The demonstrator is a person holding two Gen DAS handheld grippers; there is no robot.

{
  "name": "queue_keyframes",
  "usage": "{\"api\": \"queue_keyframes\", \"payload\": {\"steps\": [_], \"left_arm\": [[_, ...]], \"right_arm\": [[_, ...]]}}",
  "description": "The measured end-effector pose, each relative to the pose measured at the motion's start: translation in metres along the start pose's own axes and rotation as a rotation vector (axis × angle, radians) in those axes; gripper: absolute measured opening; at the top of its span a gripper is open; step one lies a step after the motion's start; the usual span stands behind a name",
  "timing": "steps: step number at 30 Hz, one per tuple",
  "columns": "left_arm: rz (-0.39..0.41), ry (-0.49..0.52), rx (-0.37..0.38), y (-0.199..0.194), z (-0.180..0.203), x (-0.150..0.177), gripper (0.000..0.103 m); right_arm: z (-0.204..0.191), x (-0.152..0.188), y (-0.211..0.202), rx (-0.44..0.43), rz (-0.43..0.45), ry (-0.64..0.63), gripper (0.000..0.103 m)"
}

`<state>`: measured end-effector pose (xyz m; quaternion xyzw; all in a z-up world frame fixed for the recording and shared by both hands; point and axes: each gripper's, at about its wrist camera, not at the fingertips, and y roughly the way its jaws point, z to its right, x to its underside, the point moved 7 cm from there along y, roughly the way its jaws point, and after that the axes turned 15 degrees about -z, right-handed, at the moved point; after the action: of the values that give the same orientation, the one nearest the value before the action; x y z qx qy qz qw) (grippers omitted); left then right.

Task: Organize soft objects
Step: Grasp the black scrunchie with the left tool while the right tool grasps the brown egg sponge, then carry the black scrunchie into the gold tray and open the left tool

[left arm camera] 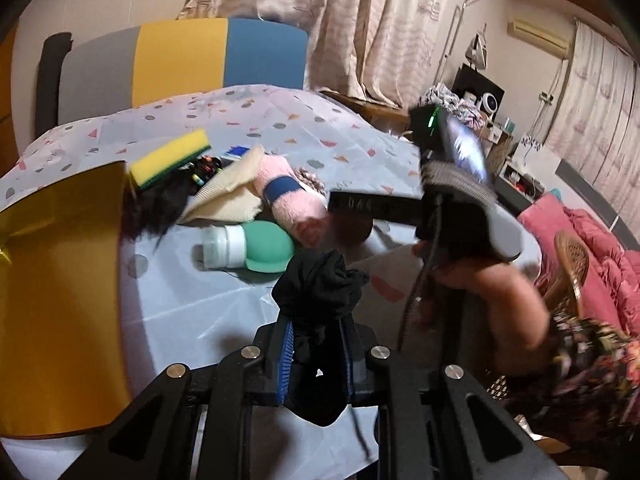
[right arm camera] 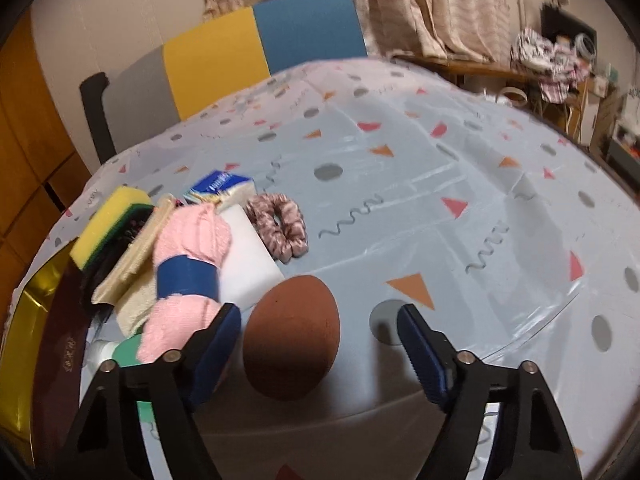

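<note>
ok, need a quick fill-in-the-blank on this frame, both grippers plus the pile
1. The left gripper is shut on a crumpled ____ cloth.
2. The right gripper is ____, with the brown egg-shaped sponge between its fingers.
3. The rolled pink towel carries a ____ band around its middle.
4. The yellow sponge has a ____ scouring layer on its underside.

Missing words: black; open; blue; green

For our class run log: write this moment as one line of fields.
left gripper: shut on black cloth | right gripper: jaws open around brown sponge | pink towel: in pile on table
</note>
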<state>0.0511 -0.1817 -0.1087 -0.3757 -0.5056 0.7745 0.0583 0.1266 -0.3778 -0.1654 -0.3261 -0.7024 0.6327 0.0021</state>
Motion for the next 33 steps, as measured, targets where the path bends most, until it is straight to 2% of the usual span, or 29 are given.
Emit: {"api": "queue_keyframes", "payload": {"steps": [2,4,6,10,19,24,28,33], "left_arm": [[0.001,-0.02,0.0,-0.008,-0.007,-0.002,0.018],[0.001,-0.043,-0.001,-0.017,-0.015,-0.004,0.018],[0.004,-0.061,-0.01,-0.026,-0.025,-0.006,0.018],[0.021,-0.102,-0.048,-0.04,-0.052,-0.013,0.018],[0.034,-0.243,-0.154,-0.059,-0.138,-0.032,0.019],[-0.021,-0.32,-0.22,-0.056,-0.195,-0.034,0.019],[-0.072,-0.315,-0.3,-0.049,-0.239,-0.041,0.019],[-0.155,-0.421,-0.316,-0.033,-0.299,-0.04,0.019]], "right_arm": [[0.001,0.001,0.008,-0.04,-0.023,0.024,0.074],[0.0,0.003,0.01,-0.036,-0.011,0.028,0.071],[-0.007,0.007,0.009,-0.032,0.015,-0.01,0.058],[-0.015,0.014,0.009,-0.031,0.033,-0.036,0.047],[-0.015,0.017,0.009,-0.034,0.045,-0.029,0.046],[-0.015,0.017,0.01,-0.038,0.038,-0.032,0.046],[-0.016,0.017,0.011,-0.027,0.037,-0.038,0.046],[-0.017,0.017,0.011,-0.01,0.037,-0.046,0.046]]}}
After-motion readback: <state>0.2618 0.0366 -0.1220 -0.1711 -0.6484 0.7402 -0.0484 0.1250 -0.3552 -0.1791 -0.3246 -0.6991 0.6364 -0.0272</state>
